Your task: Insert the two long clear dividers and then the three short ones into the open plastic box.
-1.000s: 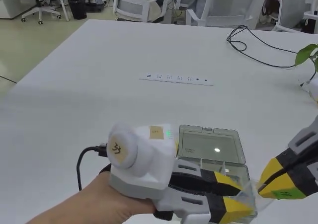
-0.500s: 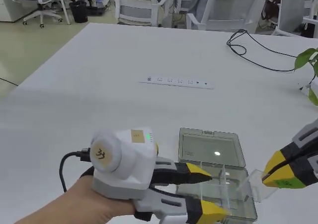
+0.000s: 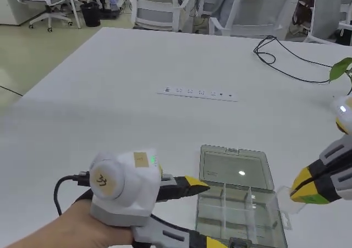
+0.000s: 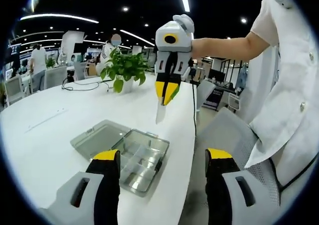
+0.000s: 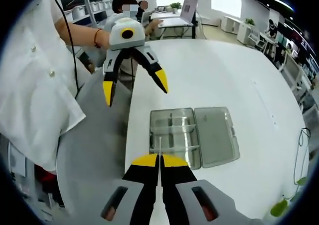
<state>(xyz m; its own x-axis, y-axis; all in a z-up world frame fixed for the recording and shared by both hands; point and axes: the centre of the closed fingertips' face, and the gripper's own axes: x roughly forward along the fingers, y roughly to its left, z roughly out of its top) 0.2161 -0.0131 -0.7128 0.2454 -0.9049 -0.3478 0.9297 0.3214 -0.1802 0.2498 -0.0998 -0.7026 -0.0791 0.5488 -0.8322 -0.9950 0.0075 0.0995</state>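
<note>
Since a second ago the left gripper (image 5: 135,94) has backed off the box (image 3: 212,215) toward the person. Its jaws are now spread wide with nothing in them. The right gripper (image 3: 298,192) has pulled out to the right and taken the divider (image 3: 285,199) with it.

- **Left gripper:** it hangs just left of the box tray, not touching it.
- **Box:** it sits on the white table (image 3: 137,110) with its lid (image 3: 236,168) folded flat on the far side. Some clear walls already stand in the tray, but I can't count them through the glare.
- **Right gripper:** jaws are pinched together on the divider's edge. The strip hangs clear of the box, past its right wall.
- **Farther out:** a power strip (image 3: 197,93), a black cable (image 3: 280,53), plant leaves (image 3: 342,66) and office chairs (image 3: 157,6).

**Handling, my read:**
- The divider looks like thin, rigid clear plastic. It should be very light and slick, and it would twist in a pinch if bumped.
- It's probably brittle, so seat it straight down rather than levering it.
- Hold it on the top edge near the middle, leaving both ends free for the wall slots.
- The box is light too and likely to skate on the table, so the free left gripper should brace a tray wall.
- The clear strip is hard to see against the clear tray, so go slowly when lining it up.
</note>
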